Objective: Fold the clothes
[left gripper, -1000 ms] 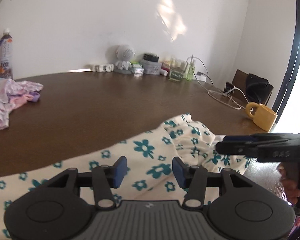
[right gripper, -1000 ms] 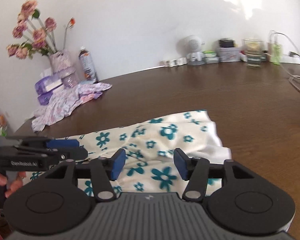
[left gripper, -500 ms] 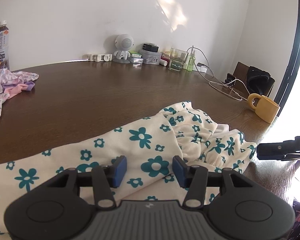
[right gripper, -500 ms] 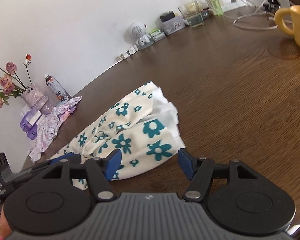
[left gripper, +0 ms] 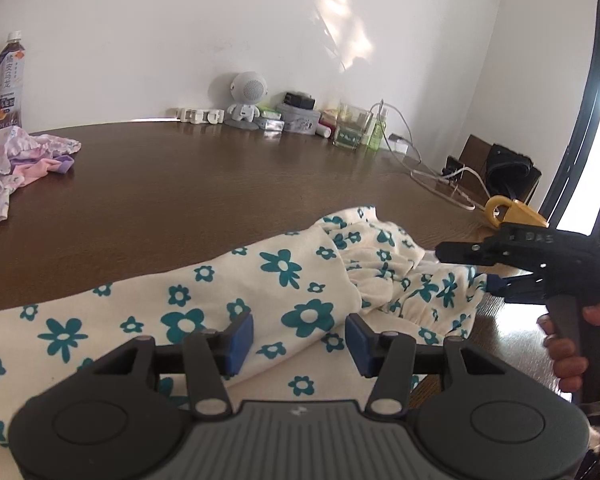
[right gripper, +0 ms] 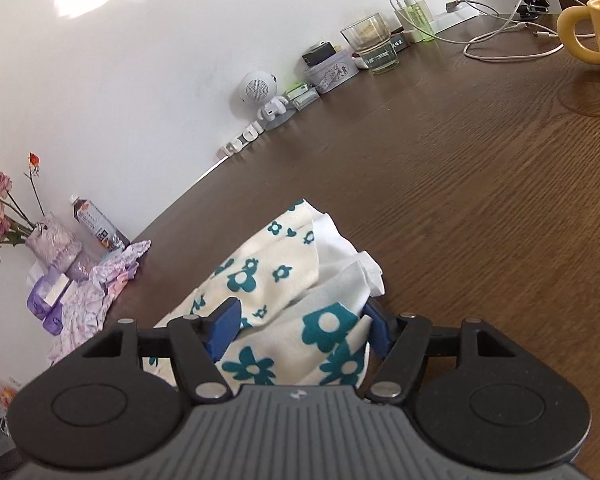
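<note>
Left wrist view first: the floral garment (left gripper: 220, 300) runs as a long band from lower left toward middle right over the brown table (left gripper: 220, 184), directly under the left gripper (left gripper: 300, 338), whose blue pads stand spread and empty. At the right edge the right gripper (left gripper: 488, 268) meets the garment's ruffled end. Right wrist view: that gripper (right gripper: 300, 326) has bunched cloth (right gripper: 300, 312) between its pads, seemingly pinched, so it looks nearer to leading the fold.
</note>
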A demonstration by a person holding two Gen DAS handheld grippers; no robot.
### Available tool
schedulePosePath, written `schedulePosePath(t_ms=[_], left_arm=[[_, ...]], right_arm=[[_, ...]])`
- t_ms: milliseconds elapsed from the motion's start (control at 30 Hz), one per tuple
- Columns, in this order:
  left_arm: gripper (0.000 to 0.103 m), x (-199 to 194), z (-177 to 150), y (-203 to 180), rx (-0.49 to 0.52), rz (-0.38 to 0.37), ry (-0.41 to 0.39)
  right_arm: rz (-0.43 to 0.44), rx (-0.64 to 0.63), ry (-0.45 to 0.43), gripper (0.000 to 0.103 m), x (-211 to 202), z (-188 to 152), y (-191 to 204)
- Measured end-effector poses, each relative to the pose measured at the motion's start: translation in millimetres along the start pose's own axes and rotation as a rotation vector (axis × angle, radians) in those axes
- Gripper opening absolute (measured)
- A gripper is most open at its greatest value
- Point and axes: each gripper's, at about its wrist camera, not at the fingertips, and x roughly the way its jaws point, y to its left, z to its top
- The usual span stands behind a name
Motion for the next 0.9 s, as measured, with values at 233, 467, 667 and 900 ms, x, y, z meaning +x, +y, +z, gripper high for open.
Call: schedulePosePath(t_ms=[233, 467, 667, 900], left_arm=[[0.047, -25.1, 1.2, 26.7, -0.109, 0.115, -0.064], [0.047, -20.8, -6.4, 33.7, -0.136, 0.126, -0.044], [0.045, -25.1, -9.2, 33.1, -0.160, 0.132, -0.055], [0.045, -28.9, -13.0, 31.7, -0.180, 0.139, -0.061]], right_arm=[[-0.001, -0.006, -0.023, 0.060, 15.1, 2.9, 8.2], [-0.024, -0.012, -0.029, 0.044, 25.0, 6.5, 11.6], [-0.042, -0.042, -0.025, 0.044, 35.1, 10.6, 17.1], [-0.078, -0.143, 0.017, 0.017, 44.8, 12.6, 26.8]])
